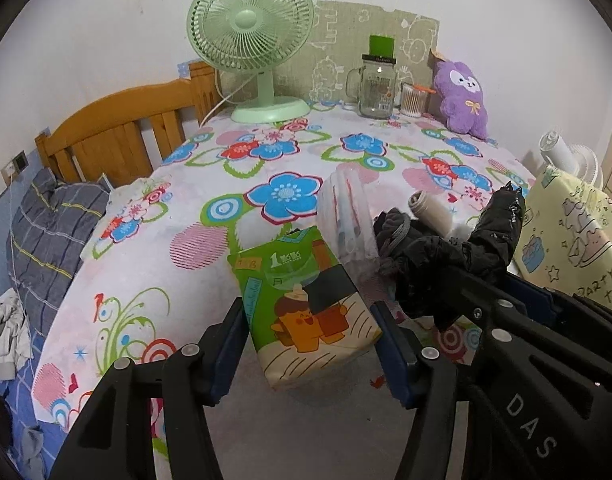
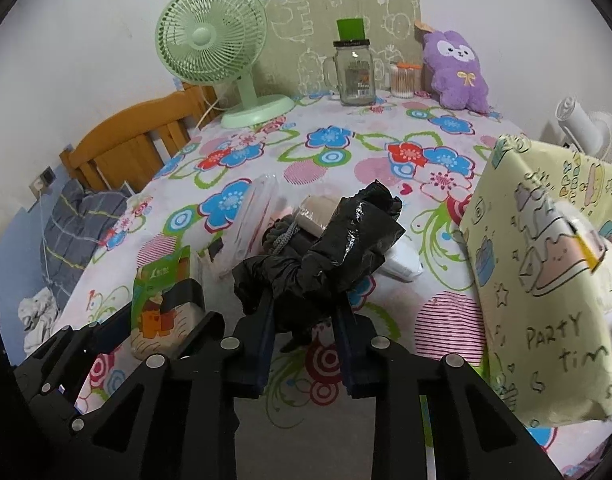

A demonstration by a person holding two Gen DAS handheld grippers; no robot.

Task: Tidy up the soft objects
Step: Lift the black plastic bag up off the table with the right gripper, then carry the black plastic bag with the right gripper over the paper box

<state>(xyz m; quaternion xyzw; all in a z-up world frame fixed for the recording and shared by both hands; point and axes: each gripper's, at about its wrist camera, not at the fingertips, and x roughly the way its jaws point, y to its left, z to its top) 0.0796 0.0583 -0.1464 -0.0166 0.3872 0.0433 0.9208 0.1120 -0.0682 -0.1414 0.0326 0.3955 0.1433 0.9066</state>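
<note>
A green tissue pack with a cartoon print sits between the two fingers of my left gripper, which is shut on its sides at the near edge of the flowered table. My right gripper is shut on a crumpled black plastic bag, held up over the table. In the left wrist view that black bag shows to the right of the pack. A purple plush toy leans on the wall at the far right.
Behind the black bag lie a clear plastic pack, a dark corded pouch, a beige roll and a white packet. A yellow "party time" bag stands right. Green fan, glass jar, swab tub stand at the back.
</note>
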